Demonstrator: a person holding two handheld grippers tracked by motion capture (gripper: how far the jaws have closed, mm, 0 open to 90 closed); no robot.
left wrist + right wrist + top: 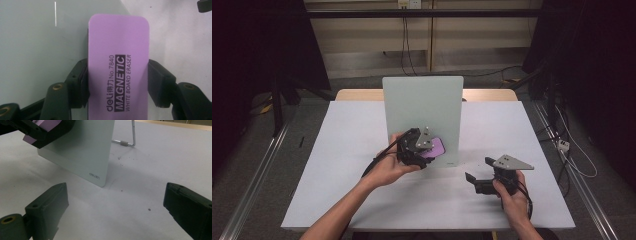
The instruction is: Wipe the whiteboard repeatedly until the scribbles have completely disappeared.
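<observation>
L gripper (pixel 426 150) is clamped on the eraser (pixel 118 67), jaws pinching its long edges near the printed end, so most of the pad sticks out ahead of the jaws. The eraser sits flat against the board (pixel 422 107), low on its face, toward the R edge. R gripper (pixel 484 181) is idle w/ jaws wide apart, nothing between them, resting on the table (pixel 337 165) well off to the side, facing the board's lower corner.

Judging the step as wiping the board: keep the eraser face square to the glass, light even pressure, strokes along the board, not into it. The stand (pixel 130 140) behind looks light, so pushing hard could tip the board back. R could brace the edge if it rocks.
</observation>
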